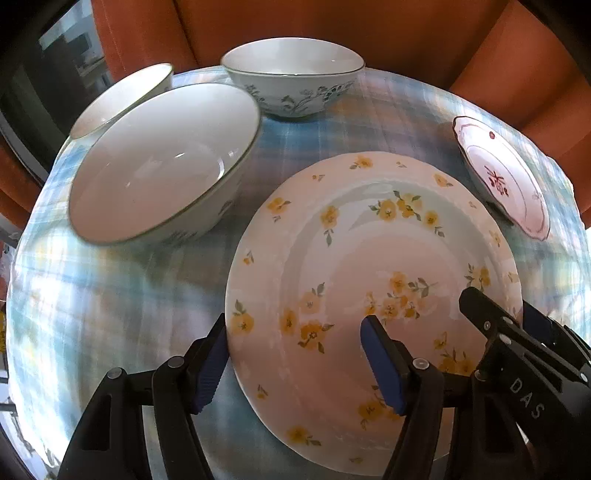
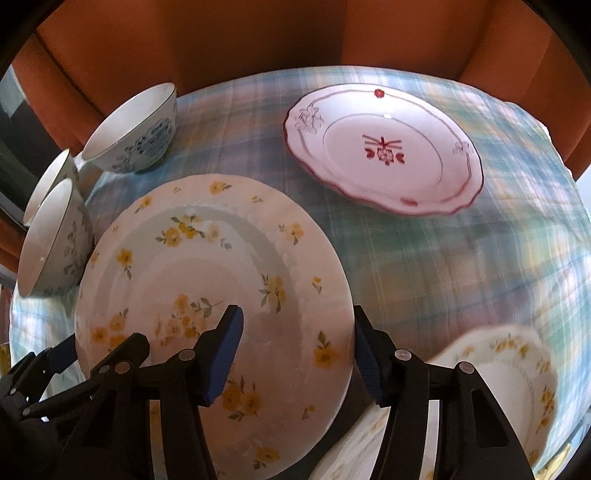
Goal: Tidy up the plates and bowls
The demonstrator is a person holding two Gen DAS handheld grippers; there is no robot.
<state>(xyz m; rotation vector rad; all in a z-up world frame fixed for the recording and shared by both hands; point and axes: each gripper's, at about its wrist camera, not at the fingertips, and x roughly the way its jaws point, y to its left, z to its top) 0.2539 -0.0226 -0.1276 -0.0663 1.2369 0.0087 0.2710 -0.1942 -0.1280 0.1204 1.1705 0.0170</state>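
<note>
A large white plate with yellow flowers (image 1: pixel 369 295) (image 2: pixel 207 317) sits between both grippers. My left gripper (image 1: pixel 295 365) is open, straddling the plate's left rim: one finger outside the edge, one over the plate. My right gripper (image 2: pixel 295 354) is open, straddling the plate's right rim the same way. The right gripper also shows in the left wrist view (image 1: pixel 517 332), and the left gripper in the right wrist view (image 2: pixel 92 354). A second yellow-flowered plate (image 2: pixel 509 369) lies under the right gripper. A red-trimmed plate (image 2: pixel 384 147) (image 1: pixel 502 177) lies farther back.
Three white bowls with blue floral patterns stand at the left: a near one (image 1: pixel 162 162) (image 2: pixel 51 240), one behind it (image 1: pixel 122 96) (image 2: pixel 48 184), and a far one (image 1: pixel 291 77) (image 2: pixel 133 129). A plaid tablecloth (image 1: pixel 110 295) covers the table. Orange chairs (image 1: pixel 314 22) stand behind.
</note>
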